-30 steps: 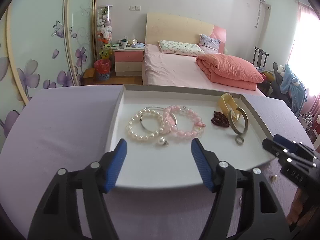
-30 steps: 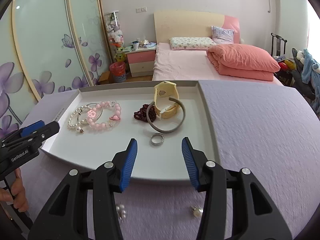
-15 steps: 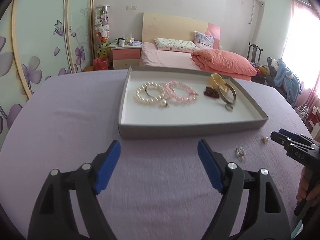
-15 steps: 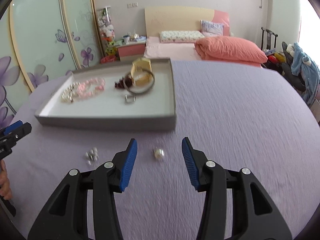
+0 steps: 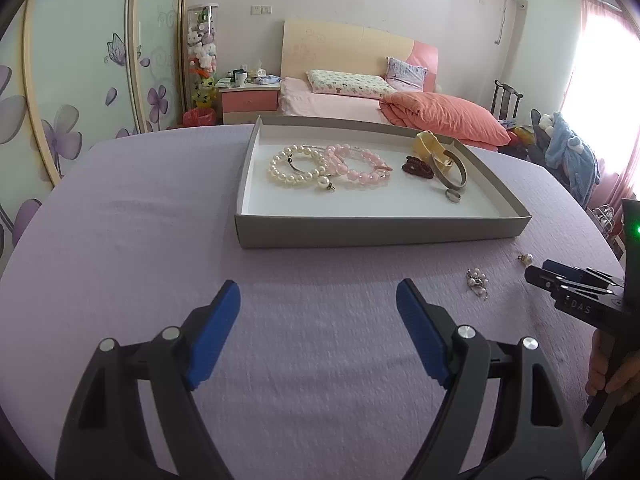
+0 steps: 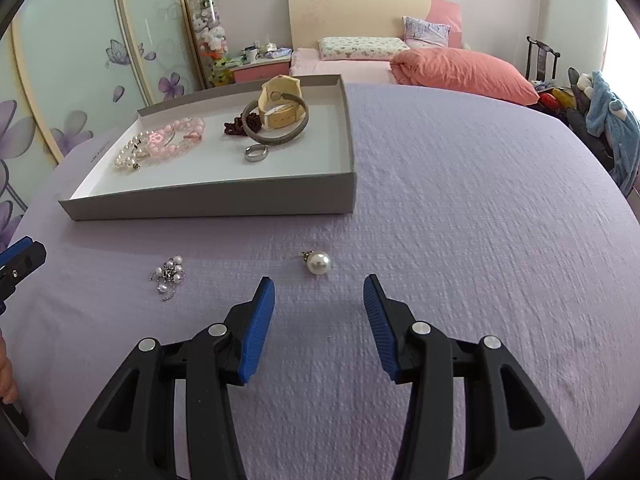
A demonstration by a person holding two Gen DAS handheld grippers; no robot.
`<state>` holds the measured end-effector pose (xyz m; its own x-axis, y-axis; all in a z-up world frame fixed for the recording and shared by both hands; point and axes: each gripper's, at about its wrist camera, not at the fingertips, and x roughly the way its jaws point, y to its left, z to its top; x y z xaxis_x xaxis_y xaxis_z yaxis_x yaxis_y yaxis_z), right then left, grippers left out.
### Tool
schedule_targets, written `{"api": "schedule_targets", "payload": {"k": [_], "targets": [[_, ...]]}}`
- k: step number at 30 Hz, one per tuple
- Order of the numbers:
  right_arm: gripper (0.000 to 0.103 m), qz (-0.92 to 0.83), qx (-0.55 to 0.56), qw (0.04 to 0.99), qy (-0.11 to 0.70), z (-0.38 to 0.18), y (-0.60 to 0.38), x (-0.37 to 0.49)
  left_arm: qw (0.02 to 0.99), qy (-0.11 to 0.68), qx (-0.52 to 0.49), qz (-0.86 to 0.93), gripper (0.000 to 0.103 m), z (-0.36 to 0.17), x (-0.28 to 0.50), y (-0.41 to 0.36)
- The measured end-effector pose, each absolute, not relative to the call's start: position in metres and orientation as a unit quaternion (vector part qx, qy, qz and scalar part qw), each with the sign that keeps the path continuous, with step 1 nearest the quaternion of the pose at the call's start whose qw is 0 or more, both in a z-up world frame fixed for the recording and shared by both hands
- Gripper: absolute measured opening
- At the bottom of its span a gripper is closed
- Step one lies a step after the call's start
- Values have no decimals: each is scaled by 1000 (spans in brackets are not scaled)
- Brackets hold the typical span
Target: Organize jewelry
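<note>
Lavender cloth is covering the tabletop (image 6: 460,184); a pearl earring (image 6: 318,263) is lying just ahead of the right gripper (image 6: 319,306) — jaws half-open, empty — and risking rolling aside if nudged; left gripper (image 5: 318,314) is gaping wide.

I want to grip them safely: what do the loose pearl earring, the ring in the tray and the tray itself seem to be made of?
Pearl earring: a glossy white bead, pearl or imitation, on a small metal post.
Ring: polished silver-coloured metal, judging by its bright reflections.
Tray: apparently matte grey cardboard with a white inside, given its thin flat walls.
</note>
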<state>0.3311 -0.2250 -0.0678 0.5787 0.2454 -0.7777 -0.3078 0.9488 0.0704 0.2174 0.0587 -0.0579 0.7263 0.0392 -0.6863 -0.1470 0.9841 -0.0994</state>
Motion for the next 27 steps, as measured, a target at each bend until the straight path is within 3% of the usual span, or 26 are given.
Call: {"api": "schedule_targets", "payload": {"k": [3, 9, 16, 19, 27], "targets": [[48, 156, -38, 887, 432, -69, -222, 334, 926, 368, -73, 49, 80, -60, 214, 58], [33, 149, -46, 888, 431, -69, -216, 340, 924, 373, -74, 47, 80, -61, 215, 56], [27, 146, -49, 889, 431, -69, -216, 342, 923, 376, -72, 43, 80, -60, 219, 53], [15, 147, -49, 889, 431, -69, -216, 343, 922, 377, -71, 40, 80, -60, 219, 49], [14, 149, -36, 888, 433, -68, -225, 336, 921, 384, -66, 17, 80, -62, 227, 30]]}}
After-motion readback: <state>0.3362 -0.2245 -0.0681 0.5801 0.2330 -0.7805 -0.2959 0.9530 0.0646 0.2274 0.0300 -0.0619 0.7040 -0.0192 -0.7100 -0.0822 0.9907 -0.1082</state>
